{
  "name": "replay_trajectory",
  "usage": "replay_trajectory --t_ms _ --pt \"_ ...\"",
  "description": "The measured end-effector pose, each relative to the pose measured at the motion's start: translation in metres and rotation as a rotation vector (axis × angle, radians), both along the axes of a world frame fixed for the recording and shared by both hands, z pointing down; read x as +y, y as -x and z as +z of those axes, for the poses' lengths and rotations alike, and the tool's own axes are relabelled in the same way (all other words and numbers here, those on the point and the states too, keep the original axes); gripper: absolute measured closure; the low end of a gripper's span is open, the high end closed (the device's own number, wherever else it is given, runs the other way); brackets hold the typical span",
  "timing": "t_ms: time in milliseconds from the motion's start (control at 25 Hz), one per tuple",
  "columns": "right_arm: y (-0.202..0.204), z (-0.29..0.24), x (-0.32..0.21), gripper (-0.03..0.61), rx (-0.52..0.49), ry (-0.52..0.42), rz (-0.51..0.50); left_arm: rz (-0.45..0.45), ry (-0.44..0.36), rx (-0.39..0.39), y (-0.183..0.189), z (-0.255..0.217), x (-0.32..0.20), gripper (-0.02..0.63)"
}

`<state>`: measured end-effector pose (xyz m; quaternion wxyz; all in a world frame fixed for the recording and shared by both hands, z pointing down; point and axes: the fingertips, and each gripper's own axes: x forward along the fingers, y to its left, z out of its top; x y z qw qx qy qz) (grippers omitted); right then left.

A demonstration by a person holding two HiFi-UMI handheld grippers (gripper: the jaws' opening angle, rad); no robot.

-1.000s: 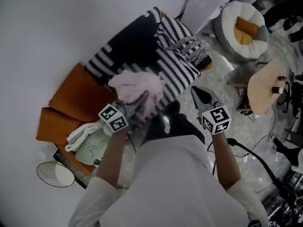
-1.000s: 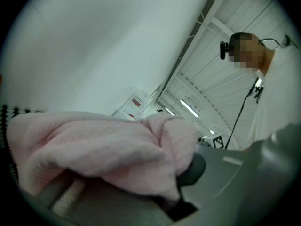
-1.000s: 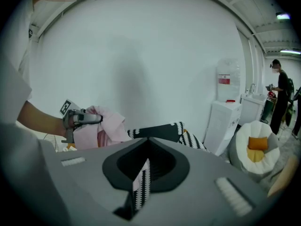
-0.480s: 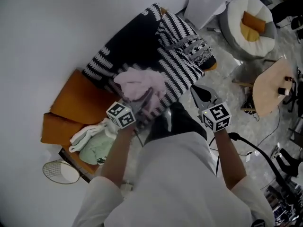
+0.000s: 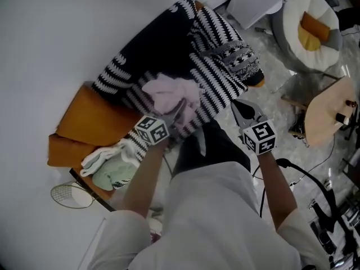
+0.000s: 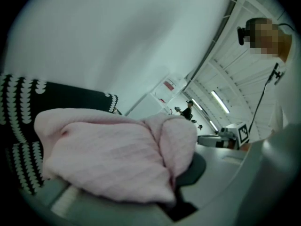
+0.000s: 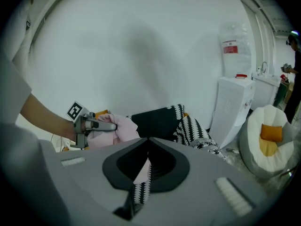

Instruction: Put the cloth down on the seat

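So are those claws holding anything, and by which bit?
The left claw pinches the soft pink knitted cloth by a bunched-up fold, the rest heaped over it. The right claw is shut and empty.

White wall (image 5: 62,32) behind. Glossy pale floor (image 5: 270,80), black cables (image 5: 306,179) running across it. Round white pouf (image 5: 292,17) with orange cushion (image 5: 311,31) at upper right, round wooden table (image 5: 329,117) near it. White cabinet (image 7: 233,107) against wall. Ceiling strip lights (image 6: 220,101) on.
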<state>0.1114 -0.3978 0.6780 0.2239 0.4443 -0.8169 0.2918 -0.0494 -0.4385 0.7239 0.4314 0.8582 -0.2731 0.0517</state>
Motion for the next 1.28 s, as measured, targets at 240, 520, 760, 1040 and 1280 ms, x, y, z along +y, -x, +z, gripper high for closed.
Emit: replay_trajectory --t_ms 240,520,760,1040,1280 --pt "-0.012 0.048 -0.028 0.575 -0.005 0.065 -0.022 -0.018 0.062 -0.064 -0.019 0.064 -0.033 0.543" --pt "-0.021 0.101 -0.056 0.575 -0.035 0.125 -0.048 -0.051 0.114 -0.105 -0.038 0.131 -0.069 0.538" --pt "-0.022 0.133 -0.071 0.575 -0.054 0.164 -0.065 -0.082 0.168 -0.129 -0.048 0.183 -0.091 0.534" --pt "-0.03 0.162 -0.077 0.575 -0.06 0.205 -0.075 -0.079 0.247 -0.209 -0.059 0.24 -0.104 0.37" --pt "-0.033 0.162 -0.077 0.575 -0.075 0.219 -0.066 -0.022 0.336 -0.307 -0.067 0.252 -0.086 0.093"
